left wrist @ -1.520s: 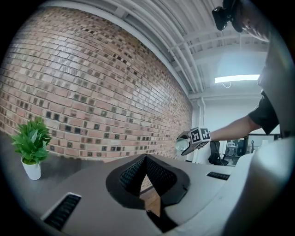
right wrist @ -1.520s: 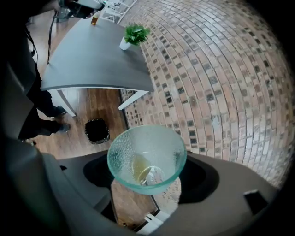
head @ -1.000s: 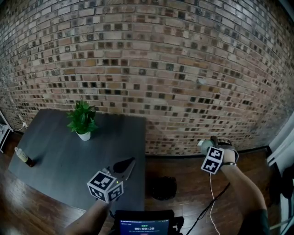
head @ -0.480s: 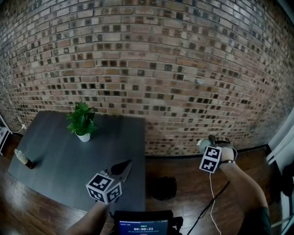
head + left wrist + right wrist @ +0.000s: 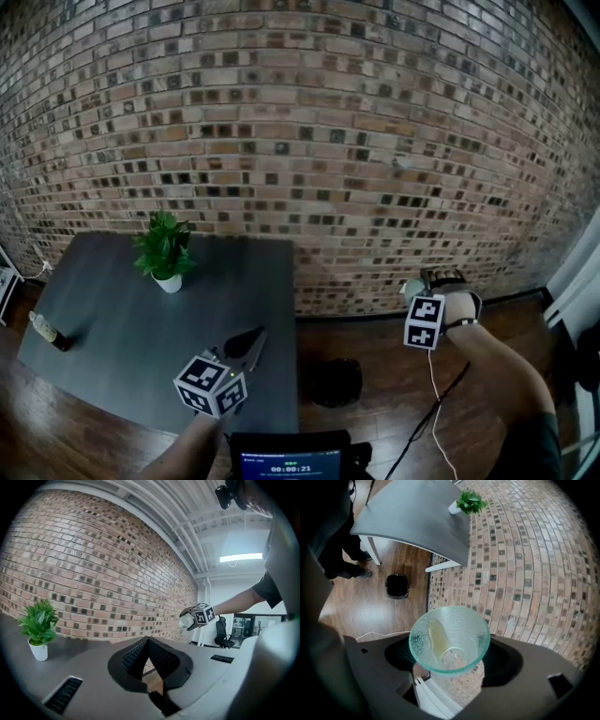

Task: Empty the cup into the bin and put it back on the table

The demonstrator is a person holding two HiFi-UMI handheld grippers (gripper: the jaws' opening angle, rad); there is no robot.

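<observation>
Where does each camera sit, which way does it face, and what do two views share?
Head view: on the person's head, looking down at brick wall, table and bin; both forearms, left gripper and right gripper show.
Left gripper view: on the left gripper, facing level past its closed fingers toward plant and wall; the right arm shows.
Right gripper view: on the right gripper, tilted down over the cup it holds; the person's legs show.
Shared: all three see the plant.

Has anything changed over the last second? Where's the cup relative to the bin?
The right gripper has rolled a little, with the cup clamped in its jaws. It hangs to the right of the bin in the head view, not over it. The left gripper, plant, bottle and bin stayed put.
</observation>
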